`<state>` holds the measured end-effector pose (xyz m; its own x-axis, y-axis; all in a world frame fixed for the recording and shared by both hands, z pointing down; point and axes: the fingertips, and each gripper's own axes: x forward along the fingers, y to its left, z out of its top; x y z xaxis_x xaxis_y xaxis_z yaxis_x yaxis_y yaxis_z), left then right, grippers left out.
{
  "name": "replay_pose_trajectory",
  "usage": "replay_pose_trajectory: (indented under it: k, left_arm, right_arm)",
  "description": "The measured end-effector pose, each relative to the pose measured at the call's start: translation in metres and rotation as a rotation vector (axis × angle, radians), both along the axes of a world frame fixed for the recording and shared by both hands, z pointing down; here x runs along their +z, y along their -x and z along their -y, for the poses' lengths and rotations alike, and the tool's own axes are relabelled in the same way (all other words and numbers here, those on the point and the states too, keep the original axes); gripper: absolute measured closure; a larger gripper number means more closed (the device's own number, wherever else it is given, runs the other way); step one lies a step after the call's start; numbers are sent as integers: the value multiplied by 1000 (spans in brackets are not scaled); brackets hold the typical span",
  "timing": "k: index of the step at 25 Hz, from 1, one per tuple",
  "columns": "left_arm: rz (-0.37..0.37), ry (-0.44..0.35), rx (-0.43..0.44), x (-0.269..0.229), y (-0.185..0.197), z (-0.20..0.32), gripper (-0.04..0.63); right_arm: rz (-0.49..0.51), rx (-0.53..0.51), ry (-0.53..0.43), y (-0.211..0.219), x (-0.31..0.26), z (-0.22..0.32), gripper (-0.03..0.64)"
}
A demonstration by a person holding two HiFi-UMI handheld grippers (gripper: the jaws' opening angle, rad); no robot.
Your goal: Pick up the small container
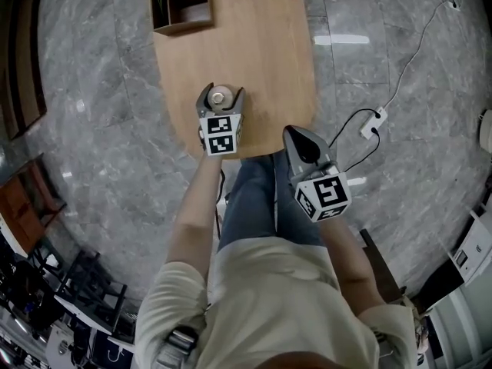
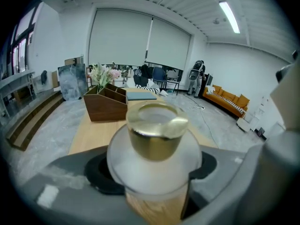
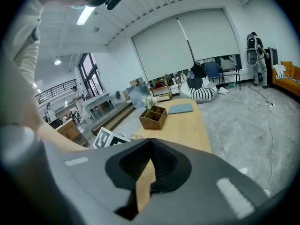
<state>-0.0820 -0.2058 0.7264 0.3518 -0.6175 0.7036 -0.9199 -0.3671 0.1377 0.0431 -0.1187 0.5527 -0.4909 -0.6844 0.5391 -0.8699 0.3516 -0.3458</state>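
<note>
One frosted, gold-capped small container (image 2: 157, 144) pinched by left gripper (image 1: 221, 94) jaws; right gripper (image 1: 294, 134) jaws closed.

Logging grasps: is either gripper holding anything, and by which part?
The left gripper holds the container by its frosted body, below the gold cap. The right gripper holds nothing.

- The left hand-held gripper (image 1: 221, 94) has a smooth grey plastic shell, black recessed pads (image 2: 101, 172) and a white cube with black square markers (image 1: 220, 133).
- The right hand-held gripper (image 1: 292, 134) has the same grey shell, tapering forward, with black ribbed pads (image 3: 164, 161) and its own white marker cube (image 1: 324, 194).
- The person wears a pale beige short-sleeved shirt (image 1: 277, 283) and blue denim jeans (image 1: 250, 198).
</note>
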Motion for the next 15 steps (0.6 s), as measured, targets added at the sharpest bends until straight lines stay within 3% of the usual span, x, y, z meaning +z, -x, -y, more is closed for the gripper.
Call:
replay_pose_trajectory:
  k: [15]
  left_arm:
    - [-112,-81,-12,-143,-12,-47,256]
  right_arm:
    - [-11,17,-97,-3,-73,-35,618]
